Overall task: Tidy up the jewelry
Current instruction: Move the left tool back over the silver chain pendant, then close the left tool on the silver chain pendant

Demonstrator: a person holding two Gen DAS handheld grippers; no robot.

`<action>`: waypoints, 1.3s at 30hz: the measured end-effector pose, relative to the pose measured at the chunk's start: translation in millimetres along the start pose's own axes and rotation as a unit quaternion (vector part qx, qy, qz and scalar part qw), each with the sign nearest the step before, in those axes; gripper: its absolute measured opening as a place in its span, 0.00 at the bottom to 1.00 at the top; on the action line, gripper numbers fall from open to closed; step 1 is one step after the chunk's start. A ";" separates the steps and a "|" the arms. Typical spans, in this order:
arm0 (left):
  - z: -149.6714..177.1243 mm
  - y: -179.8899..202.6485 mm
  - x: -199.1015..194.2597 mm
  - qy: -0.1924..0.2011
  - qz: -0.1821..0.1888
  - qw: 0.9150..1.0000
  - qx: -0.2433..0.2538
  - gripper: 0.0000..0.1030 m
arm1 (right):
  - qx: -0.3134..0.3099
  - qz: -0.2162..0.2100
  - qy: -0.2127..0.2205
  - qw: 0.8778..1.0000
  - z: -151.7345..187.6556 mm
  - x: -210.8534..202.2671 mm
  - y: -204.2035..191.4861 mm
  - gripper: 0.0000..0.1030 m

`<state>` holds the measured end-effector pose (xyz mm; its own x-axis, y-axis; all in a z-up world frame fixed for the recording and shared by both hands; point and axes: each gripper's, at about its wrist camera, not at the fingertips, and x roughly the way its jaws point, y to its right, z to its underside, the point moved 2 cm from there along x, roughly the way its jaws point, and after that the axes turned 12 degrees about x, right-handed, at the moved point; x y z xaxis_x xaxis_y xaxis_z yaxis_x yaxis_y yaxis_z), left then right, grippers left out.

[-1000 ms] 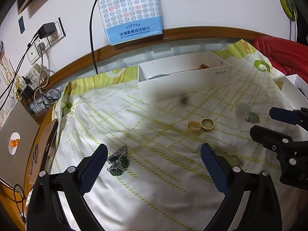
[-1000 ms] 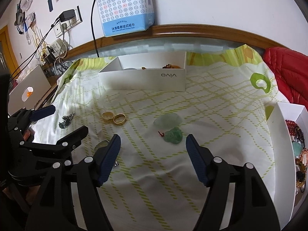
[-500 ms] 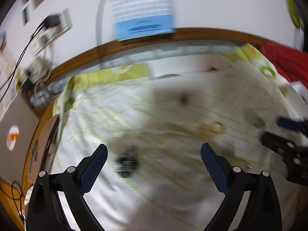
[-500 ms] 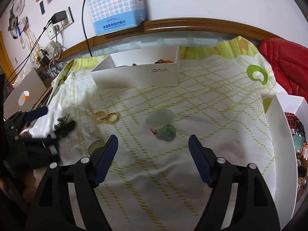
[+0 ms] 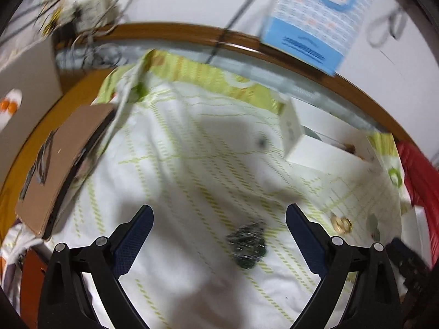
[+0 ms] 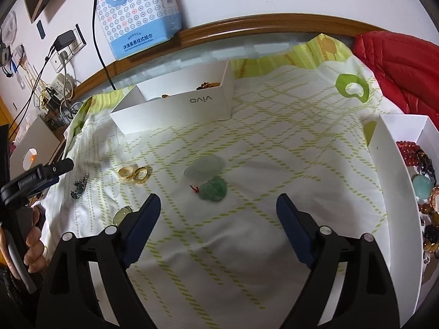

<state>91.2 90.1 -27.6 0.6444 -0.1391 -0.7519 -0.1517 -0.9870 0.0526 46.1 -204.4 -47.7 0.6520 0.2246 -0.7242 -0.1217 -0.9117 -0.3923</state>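
Smooth carved green pendant on soft cloth.

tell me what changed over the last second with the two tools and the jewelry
The left tool swung left and rolled; the dark green jewelry cluster now lies between its open jaws, untouched. The right tool has just been opening wider, nothing between its pads, the green jade pendant just ahead. Gold rings, pendants and the vivo box stayed put.
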 end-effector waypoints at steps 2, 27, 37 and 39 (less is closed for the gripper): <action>0.5 12.4 -1.2 0.003 0.005 1.000 0.030 0.95 | -0.001 0.000 0.000 1.000 -0.4 0.2 0.0 0.81; 20.5 51.1 11.8 -0.031 0.035 0.991 0.125 0.27 | -0.001 0.011 0.021 1.000 -4.6 -4.4 2.6 0.81; 29.3 88.7 0.1 -0.006 0.061 0.981 0.185 0.27 | 0.016 0.001 0.040 0.999 -12.3 -11.6 11.3 0.54; 28.3 83.5 -0.9 -0.005 0.062 0.983 0.172 0.27 | 0.008 -0.003 0.032 0.999 -11.0 -8.7 7.4 0.53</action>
<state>56.8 10.1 -41.2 0.5981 -0.2534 -0.7603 -0.4742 -0.8767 -0.0809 47.7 -216.9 -38.0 0.6991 0.2065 -0.6846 -0.1299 -0.9048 -0.4055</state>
